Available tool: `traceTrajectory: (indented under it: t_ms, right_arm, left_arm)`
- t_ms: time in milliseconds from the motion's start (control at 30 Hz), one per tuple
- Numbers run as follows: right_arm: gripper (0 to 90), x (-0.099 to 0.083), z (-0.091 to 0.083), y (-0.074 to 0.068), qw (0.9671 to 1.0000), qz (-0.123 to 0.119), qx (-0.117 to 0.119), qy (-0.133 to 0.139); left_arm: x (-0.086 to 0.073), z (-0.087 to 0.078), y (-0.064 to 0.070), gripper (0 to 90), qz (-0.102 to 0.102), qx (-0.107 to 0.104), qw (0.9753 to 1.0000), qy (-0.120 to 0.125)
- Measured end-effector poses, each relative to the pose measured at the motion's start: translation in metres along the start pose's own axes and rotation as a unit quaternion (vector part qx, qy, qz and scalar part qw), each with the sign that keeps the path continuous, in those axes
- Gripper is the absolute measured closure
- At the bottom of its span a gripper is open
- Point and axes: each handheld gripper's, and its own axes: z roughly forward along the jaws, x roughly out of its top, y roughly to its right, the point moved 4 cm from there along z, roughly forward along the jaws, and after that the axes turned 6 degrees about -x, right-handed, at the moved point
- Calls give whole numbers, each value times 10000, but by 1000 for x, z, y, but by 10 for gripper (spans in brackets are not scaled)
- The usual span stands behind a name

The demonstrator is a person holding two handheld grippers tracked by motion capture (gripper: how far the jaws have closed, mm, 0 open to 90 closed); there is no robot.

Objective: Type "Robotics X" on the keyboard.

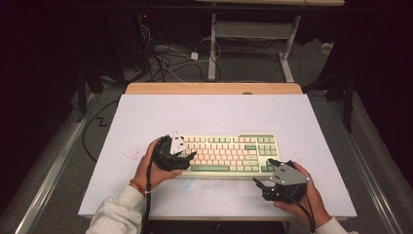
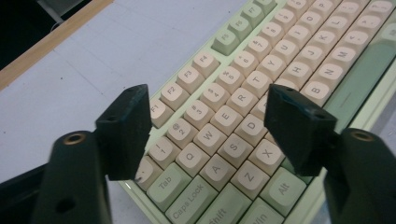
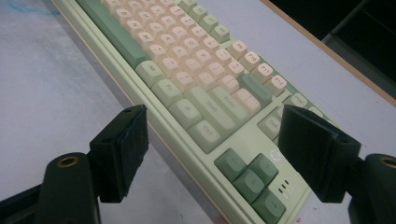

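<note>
A cream and green keyboard (image 1: 229,152) lies across the middle of the white table top (image 1: 209,112). My left gripper (image 1: 189,160) sits over its left end, held by a hand in a grey sleeve. In the left gripper view this gripper (image 2: 208,100) is open, its jaws spread above the keyboard (image 2: 243,93) around the Q, W, E and S keys with nothing between them. My right gripper (image 1: 264,173) hovers at the keyboard's front right corner. It (image 3: 215,119) is open too, its jaws straddling the front edge of the keyboard (image 3: 187,60) near the arrow keys.
A wooden strip (image 1: 214,88) runs along the table's far edge. Faint red specks (image 1: 129,156) mark the top left of the keyboard. Cables (image 1: 165,58) and the white legs of another table (image 1: 212,48) stand on the floor beyond.
</note>
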Motion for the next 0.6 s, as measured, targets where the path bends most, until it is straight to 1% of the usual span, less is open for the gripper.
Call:
traceTrajectory:
  t_ms: [133, 267, 433, 467, 500, 567, 600]
  right_arm:
    - [246, 0, 0, 0, 10000, -4, 4, 11]
    - [246, 0, 0, 0, 10000, -4, 9, 7]
    - [246, 0, -1, 0, 10000, -5, 8, 12]
    - [246, 0, -1, 0, 10000, -5, 7, 12]
    - [246, 1, -1, 0, 10000, -12, 7, 13]
    - [246, 1, -1, -1, 10000, -17, 9, 13]
    - [246, 1, -1, -1, 10000, -16, 10, 14]
  left_arm:
    - [1, -4, 2, 222, -15, 27, 9999, 102]
    - [3, -9, 4, 194, 5, 17, 9998, 199]
    - [3, -15, 10, 189, 47, -76, 9995, 319]
    - [3, -16, 11, 188, 65, -91, 9994, 327]
    - [3, -17, 12, 188, 88, -62, 9994, 316]
    - [4, -19, 13, 193, 108, -118, 9992, 373]
    - [4, -19, 14, 200, 113, -105, 9992, 357]
